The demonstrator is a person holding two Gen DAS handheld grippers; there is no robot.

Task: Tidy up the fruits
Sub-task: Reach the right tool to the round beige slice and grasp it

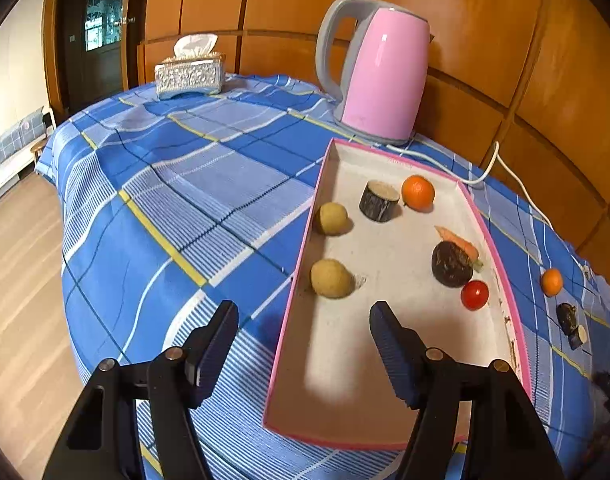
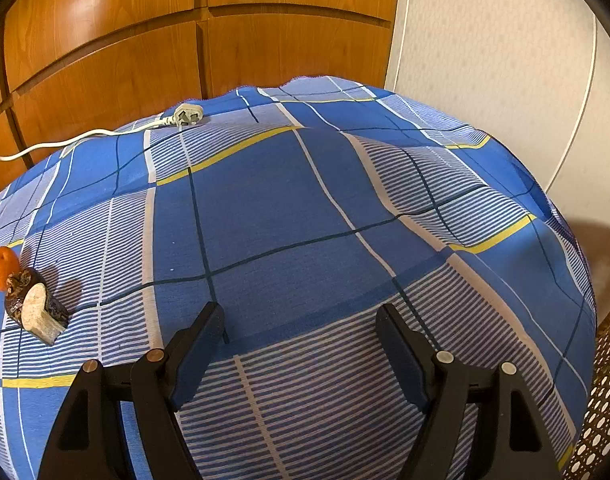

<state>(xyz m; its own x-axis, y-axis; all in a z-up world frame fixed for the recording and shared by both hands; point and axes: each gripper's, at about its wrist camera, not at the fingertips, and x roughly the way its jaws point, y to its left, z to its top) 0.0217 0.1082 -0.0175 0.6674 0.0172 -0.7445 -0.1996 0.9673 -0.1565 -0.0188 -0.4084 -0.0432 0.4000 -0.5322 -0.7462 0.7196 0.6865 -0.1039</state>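
The left gripper (image 1: 303, 320) hangs with jaws apart and nothing between them, straddling the near left rim of a pink-edged tray (image 1: 501, 264). The right gripper (image 2: 299, 322) also stands wide and empty over bare blue plaid cloth (image 2: 281, 208) covering the counter. The tray's long axis runs away toward a pink kettle (image 1: 385, 76). In it lie two potatoes (image 1: 331, 279), an orange (image 1: 418, 193), a tomato (image 1: 474, 295) and a carrot (image 1: 457, 242). Another orange (image 2: 1, 267) sits outside on the cloth. Wooden panels (image 2: 105, 60) back the room.
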